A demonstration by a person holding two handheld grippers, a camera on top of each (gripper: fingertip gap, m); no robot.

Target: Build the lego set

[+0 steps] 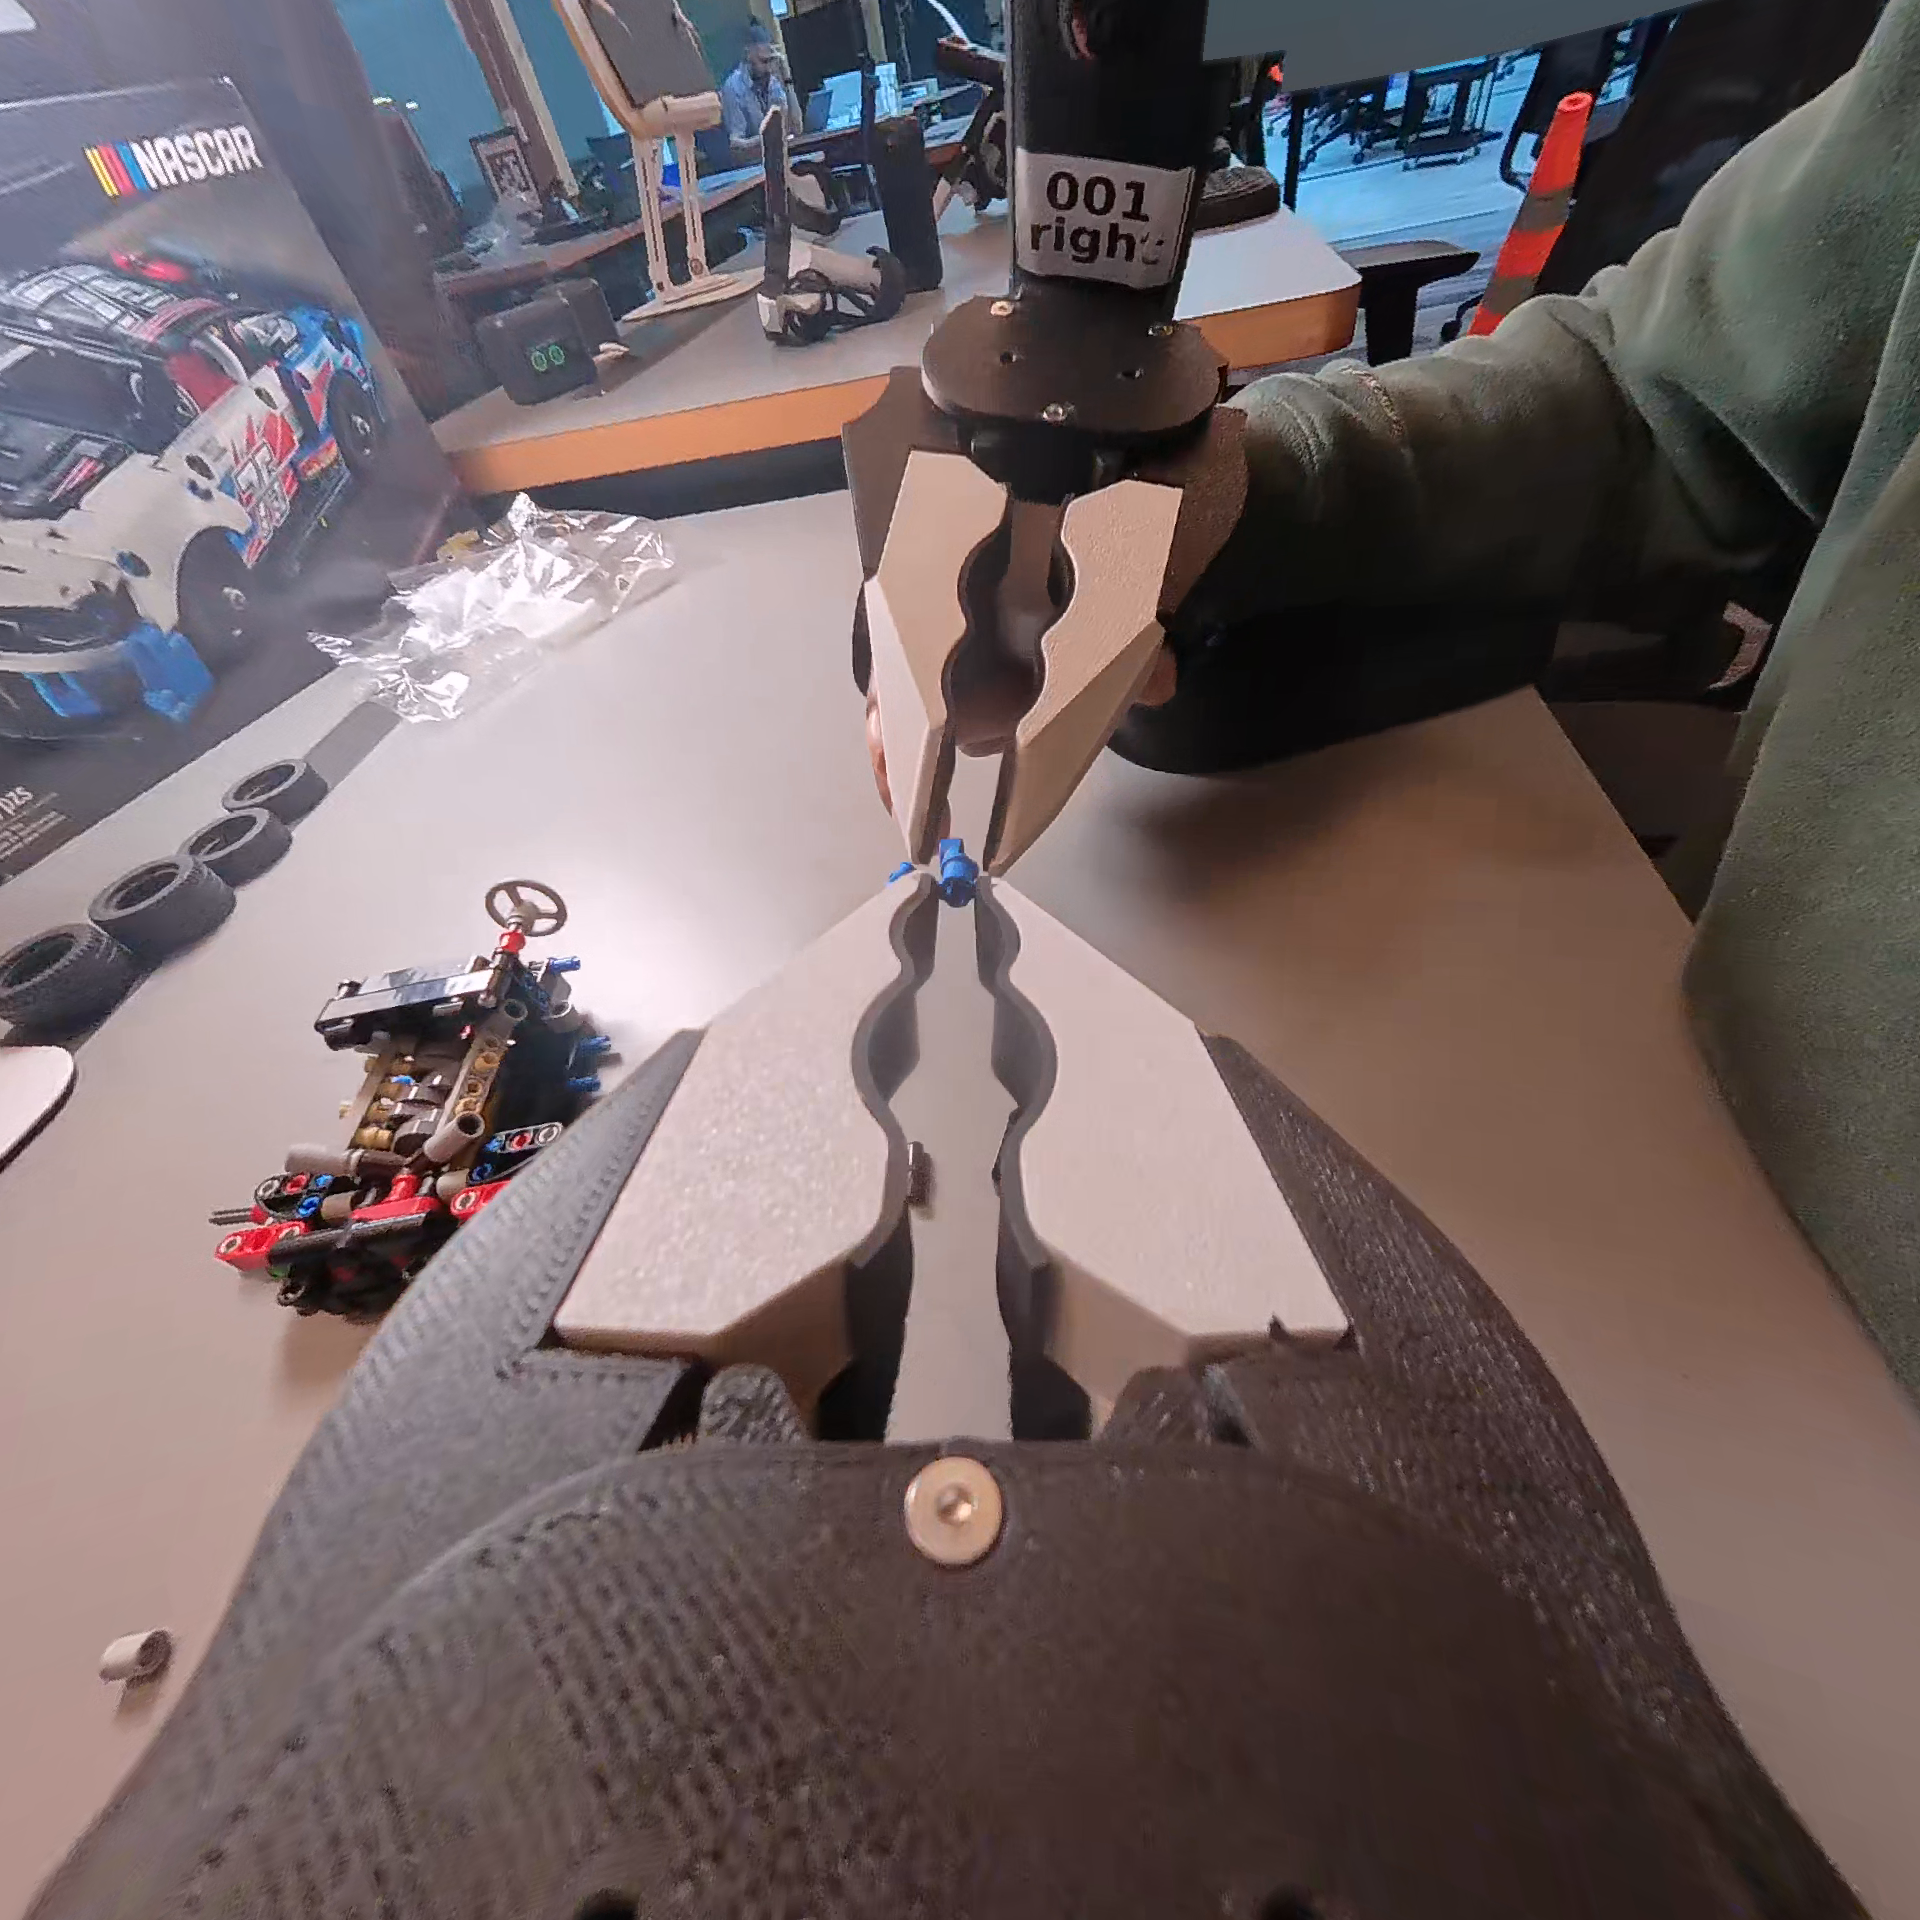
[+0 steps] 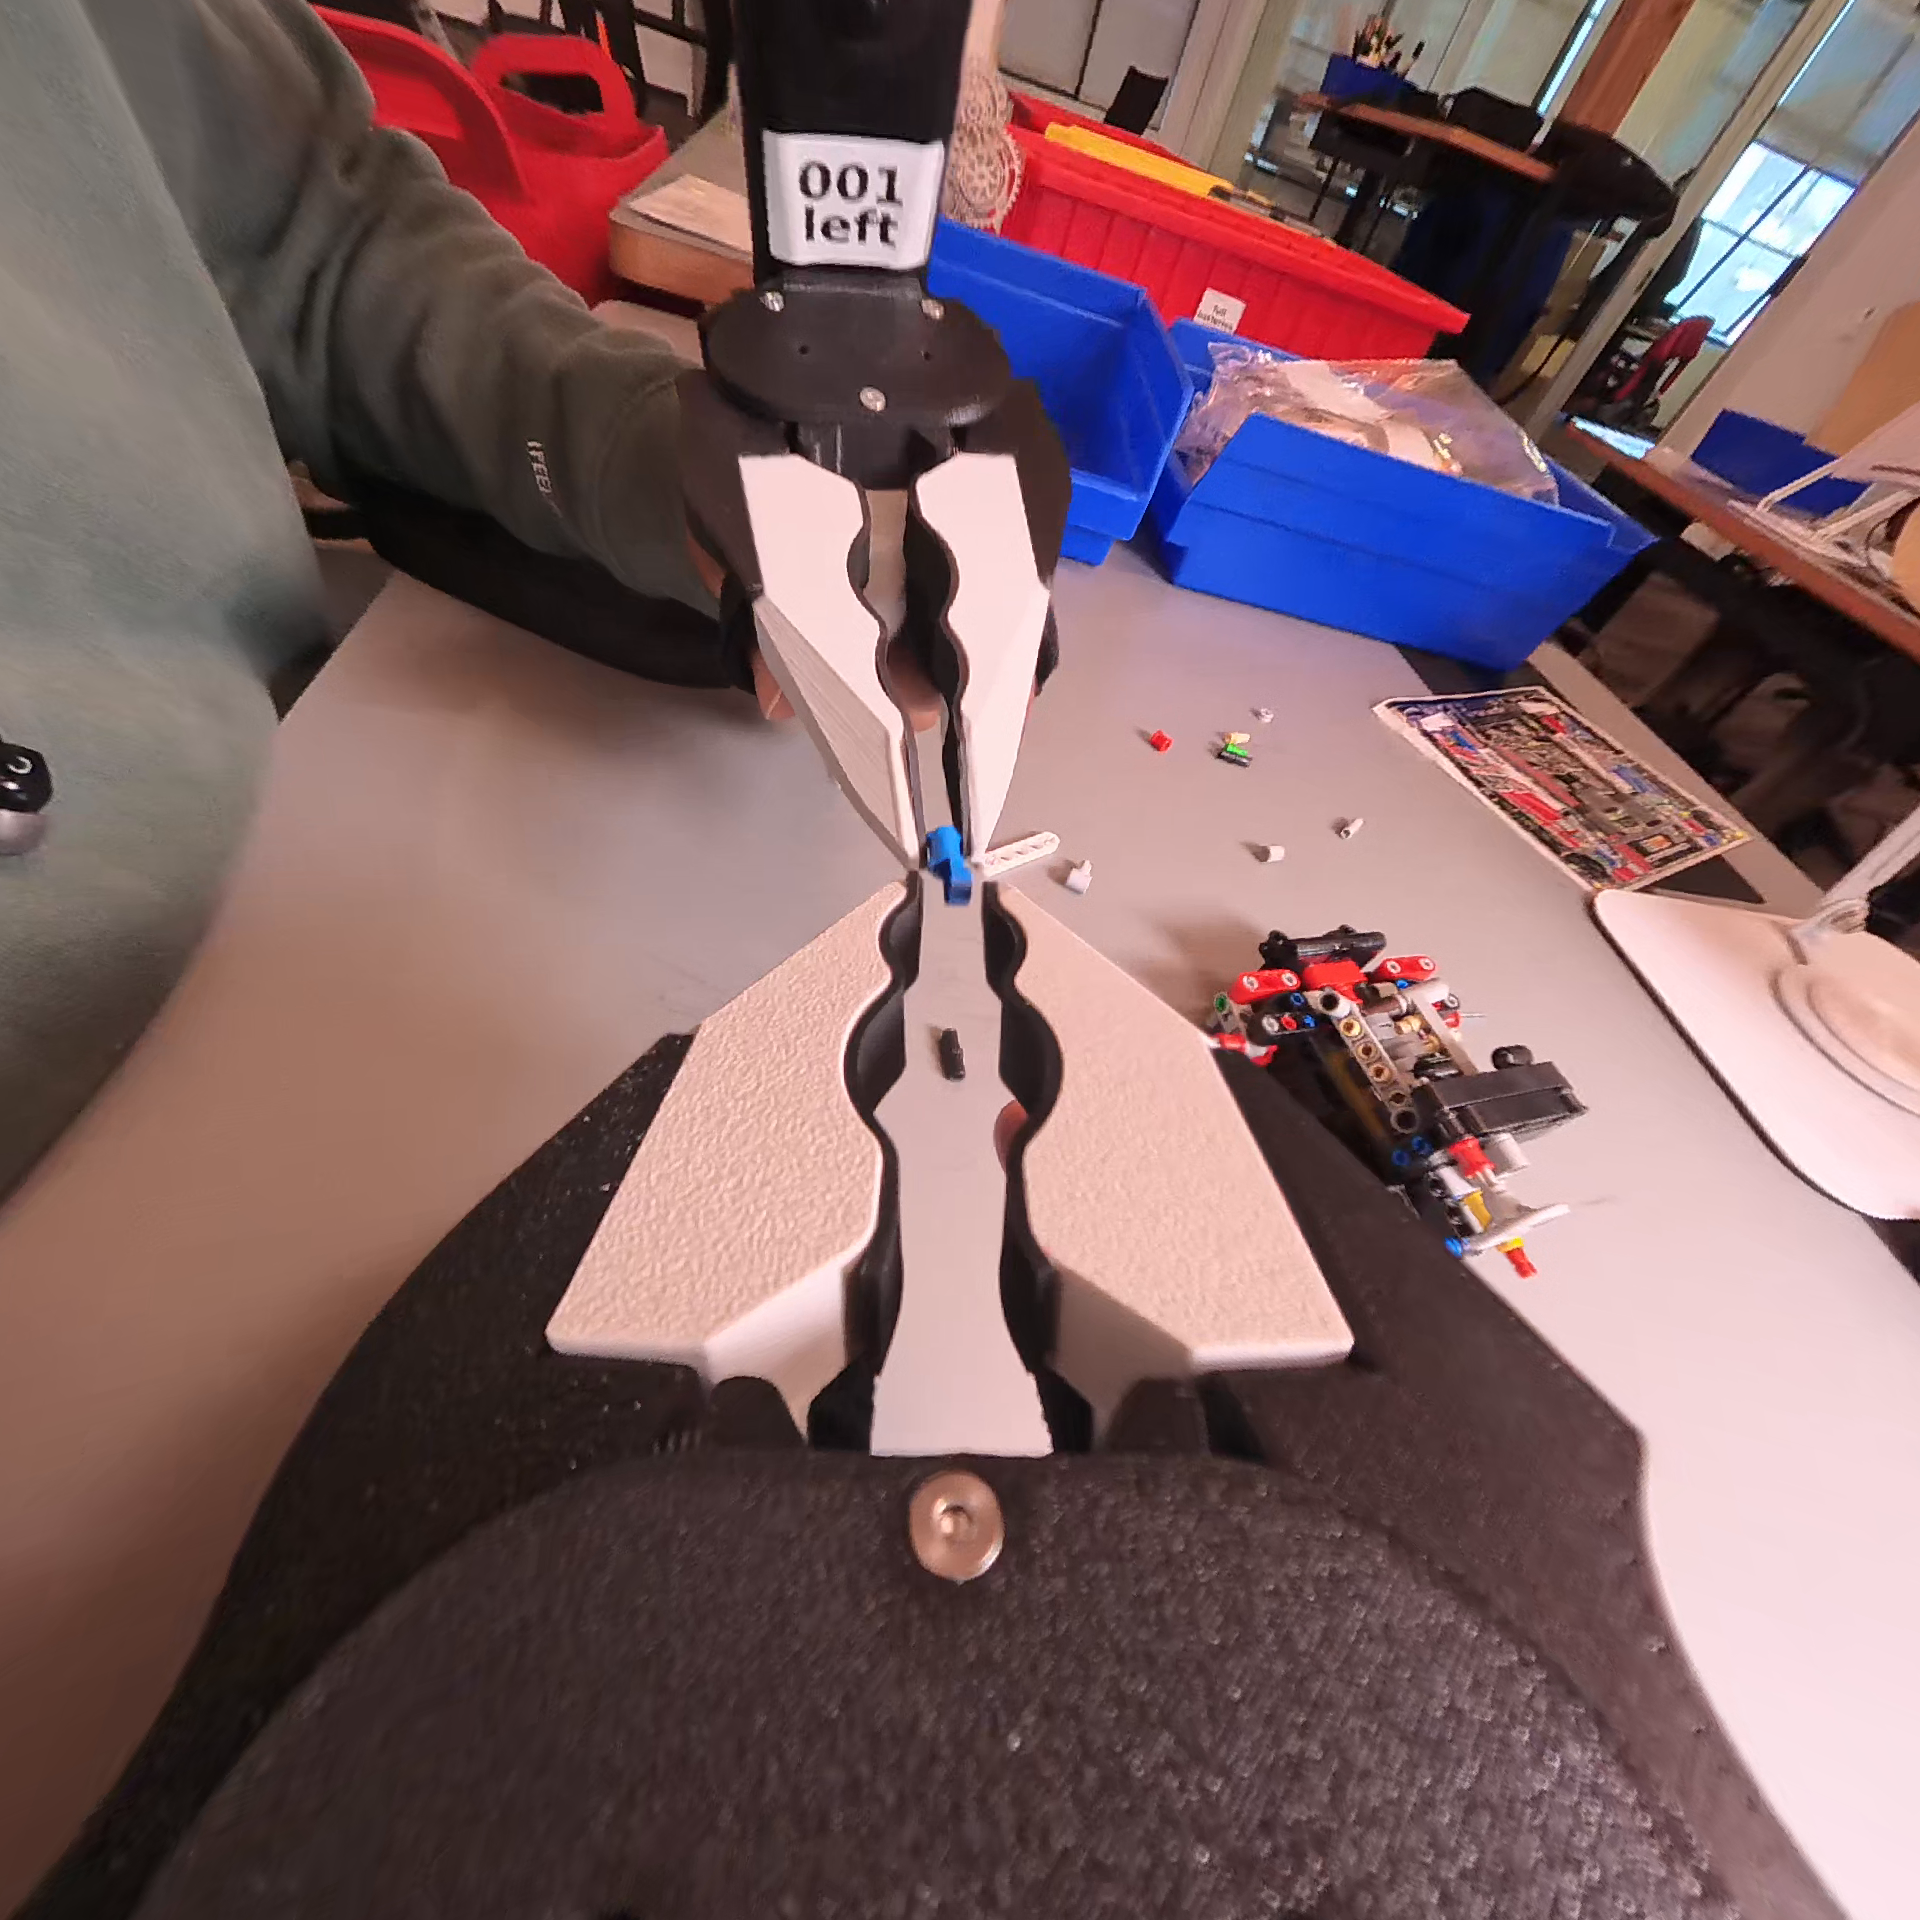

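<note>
My left gripper (image 1: pixel 951 885) and right gripper (image 2: pixel 951 885) meet tip to tip a little above the grey table (image 1: pixel 1299 987). A small blue Lego pin (image 1: pixel 952 869) sits between both pairs of tips, and both grippers look pinched on it; it also shows in the right wrist view (image 2: pixel 948 862). In the left wrist view the right gripper (image 1: pixel 954 854) comes down from above. In the right wrist view the left gripper (image 2: pixel 940 852) does the same. The partly built chassis (image 1: pixel 416 1122) lies on the table to my left (image 2: pixel 1403 1060).
Several black tyres (image 1: pixel 156 904), the set's box (image 1: pixel 156 416) and an empty plastic bag (image 1: pixel 499 613) lie at the left. A grey connector (image 1: pixel 135 1652), a black pin (image 2: pixel 951 1055), loose small parts (image 2: pixel 1268 852), a booklet (image 2: pixel 1558 779) and blue bins (image 2: pixel 1382 540) are around. Both grippers' tips are close together, under 4 cm apart. The grey connector (image 1: pixel 135 1652) is about 25 cm from both grippers' fingertips.
</note>
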